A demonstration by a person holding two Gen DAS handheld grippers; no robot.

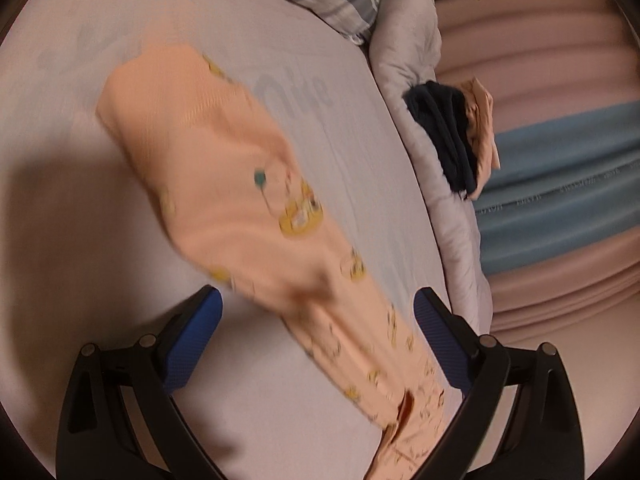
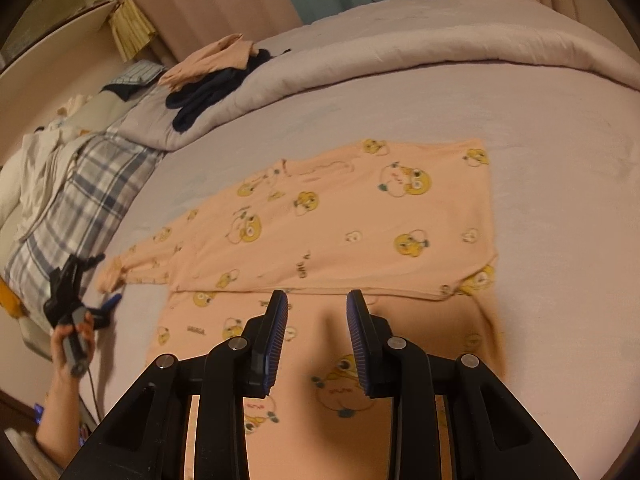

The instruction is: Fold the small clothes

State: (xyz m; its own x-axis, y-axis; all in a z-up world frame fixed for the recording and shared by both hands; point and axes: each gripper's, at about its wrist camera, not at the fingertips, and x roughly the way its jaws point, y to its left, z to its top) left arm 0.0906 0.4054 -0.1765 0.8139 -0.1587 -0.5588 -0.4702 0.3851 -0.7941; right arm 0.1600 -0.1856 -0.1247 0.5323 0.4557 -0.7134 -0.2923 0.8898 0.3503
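On the bed (image 1: pixel 100 240), from our left wrist view, we see the peach shirt (image 1: pixel 208 160) lying flat on the sheet. Our left gripper (image 1: pixel 316 312) has its blue pads (image 1: pixel 196 332) spread wide and holds nothing. The long sleeve (image 1: pixel 380 360) runs between the two pads and down under the tool. The picture is blurry, so we cannot tell if the pads touch the cloth. We think the tool is spread like this so it can close on the sleeve end.

From our right wrist view, the shirt (image 2: pixel 360 216) lies across the sheet with one side folded over, and its edge (image 2: pixel 320 290) makes a straight line just past the tips. Our right gripper (image 2: pixel 316 300) is partly spread and pinches nothing. It hangs over the near part of the shirt. Far to the side, the left gripper (image 2: pixel 80 292) sits just beside the sleeve cuff (image 2: pixel 110 276). A dark pile of clothes (image 2: pixel 208 96) rests on the blanket (image 2: pixel 400 48), well apart from the shirt.
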